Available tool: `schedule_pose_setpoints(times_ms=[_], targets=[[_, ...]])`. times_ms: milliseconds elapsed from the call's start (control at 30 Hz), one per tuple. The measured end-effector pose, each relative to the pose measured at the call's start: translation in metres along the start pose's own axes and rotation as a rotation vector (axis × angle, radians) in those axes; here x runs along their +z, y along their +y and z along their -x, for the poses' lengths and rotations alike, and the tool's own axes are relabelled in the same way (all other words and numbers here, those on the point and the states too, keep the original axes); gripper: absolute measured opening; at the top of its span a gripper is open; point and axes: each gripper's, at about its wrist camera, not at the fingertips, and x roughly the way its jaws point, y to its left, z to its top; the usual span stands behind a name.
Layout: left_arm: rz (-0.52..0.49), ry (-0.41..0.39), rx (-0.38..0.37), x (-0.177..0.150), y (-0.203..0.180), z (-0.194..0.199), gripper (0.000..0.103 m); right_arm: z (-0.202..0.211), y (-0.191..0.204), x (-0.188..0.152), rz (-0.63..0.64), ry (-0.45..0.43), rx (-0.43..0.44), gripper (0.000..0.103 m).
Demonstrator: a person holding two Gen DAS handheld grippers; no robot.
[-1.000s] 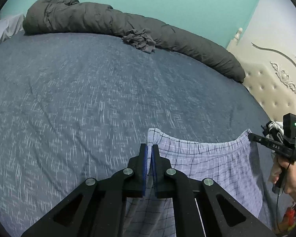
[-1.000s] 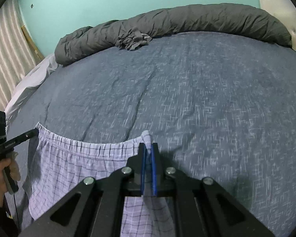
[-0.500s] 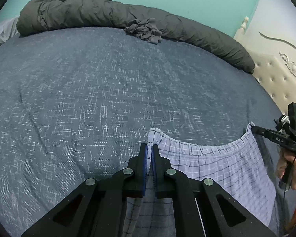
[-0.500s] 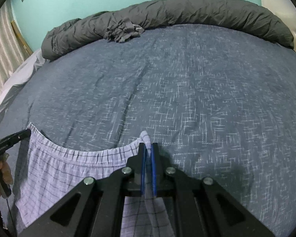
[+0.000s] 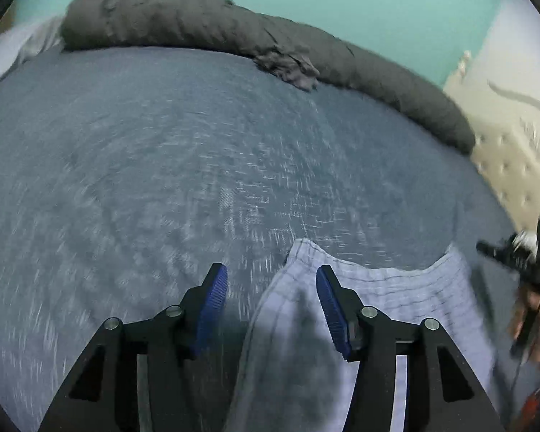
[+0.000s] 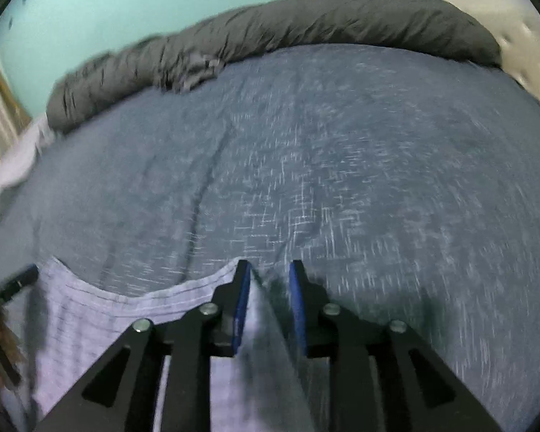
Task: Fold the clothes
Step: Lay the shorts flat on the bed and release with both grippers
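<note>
A light purple checked garment [image 5: 396, 302] lies on the blue-grey bedspread [image 5: 198, 180], its waistband edge toward the far side. My left gripper [image 5: 271, 280] is open, and the garment's left corner lies loose between its blue pads. My right gripper [image 6: 269, 273] is open, and the garment's right corner [image 6: 259, 309] hangs between its pads, close to the left one. The garment also shows in the right wrist view [image 6: 100, 309]. Each gripper appears at the edge of the other view, the right one [image 5: 514, 259] and the left one [image 6: 14, 284].
A rolled dark grey duvet [image 5: 234, 36] runs along the far edge of the bed, with a small crumpled grey cloth [image 5: 291, 68] beside it. A cream tufted headboard [image 5: 514, 151] is on the right. The wall behind is teal.
Both grippers were shut on the garment's waistband corners; now both have opened and let go. The views are blurred with motion and the garment has dropped onto the bed.
</note>
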Motion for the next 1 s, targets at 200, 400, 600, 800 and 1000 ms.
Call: schedule_pose_setpoints(times_ms=[200,400,600,800,1000], targets=[[-0.064,0.053,-0.019,-0.051,-0.031,0.046,0.058,0.067,0.014,-0.048,-0.098,-0.03,0.144,0.038],[-0.195,0.149,-0.065,-0.128,-0.085,0.08,0.058,0.096,0.052,-0.124,-0.069,0.095,0.178,0.039],[-0.319,0.188,-0.07,-0.178,-0.119,0.091,0.058,0.113,0.089,-0.179,0.037,0.196,0.162,0.039],[-0.383,0.199,-0.069,-0.196,-0.132,0.089,0.054,0.113,0.108,-0.207,0.105,0.266,0.159,0.039],[-0.431,0.225,-0.077,-0.209,-0.143,0.081,0.039,0.105,0.121,-0.218,0.161,0.286,0.133,0.039]])
